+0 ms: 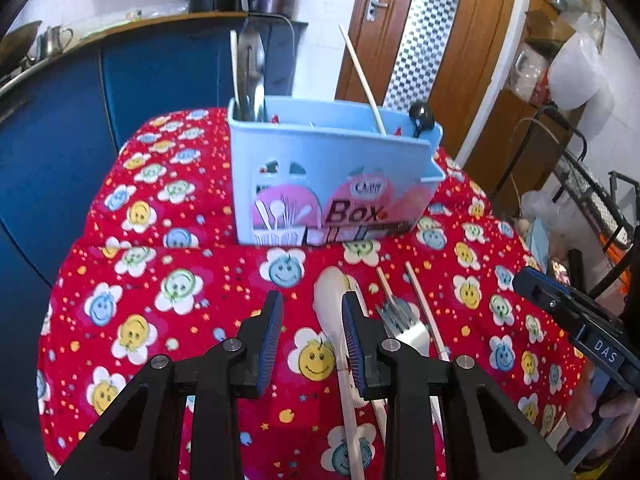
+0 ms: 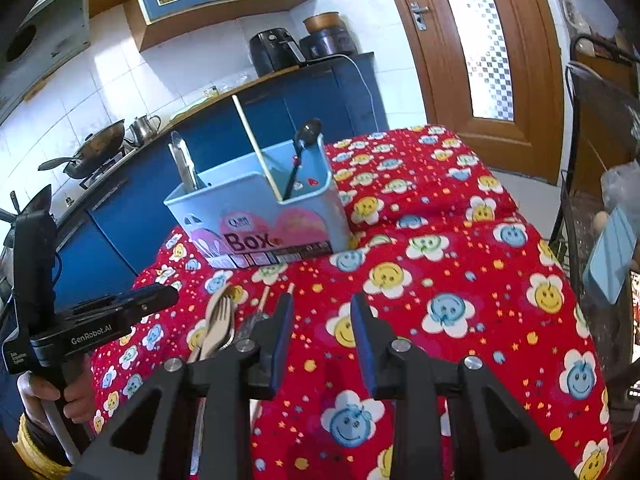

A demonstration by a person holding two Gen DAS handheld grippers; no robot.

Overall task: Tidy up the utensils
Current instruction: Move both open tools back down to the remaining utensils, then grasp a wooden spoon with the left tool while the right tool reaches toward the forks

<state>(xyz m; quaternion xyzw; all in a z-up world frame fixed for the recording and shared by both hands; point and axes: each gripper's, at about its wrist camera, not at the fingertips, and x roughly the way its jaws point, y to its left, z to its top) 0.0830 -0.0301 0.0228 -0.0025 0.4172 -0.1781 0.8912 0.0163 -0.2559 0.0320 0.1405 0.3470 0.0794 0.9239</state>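
Note:
A light blue utensil box point(image 1: 324, 176) stands on the red flowered tablecloth point(image 1: 160, 264); it holds a metal utensil point(image 1: 251, 76), a chopstick point(image 1: 362, 80) and a black spoon point(image 1: 421, 116). On the cloth in front lie a white spoon point(image 1: 332, 304), a metal fork point(image 1: 404, 322) and two chopsticks point(image 1: 426, 312). My left gripper point(image 1: 312, 332) is open just above the cloth, its right finger over the white spoon. My right gripper point(image 2: 322, 336) is open and empty, to the right of the loose utensils point(image 2: 218, 320). The box also shows in the right wrist view point(image 2: 260, 208).
Blue kitchen cabinets point(image 1: 60, 140) with a counter stand behind the table. A wooden door point(image 1: 460, 40) is at the back right. A metal rack point(image 1: 592, 184) with bags stands right of the table. The right gripper's body point(image 1: 576, 320) is at the right edge.

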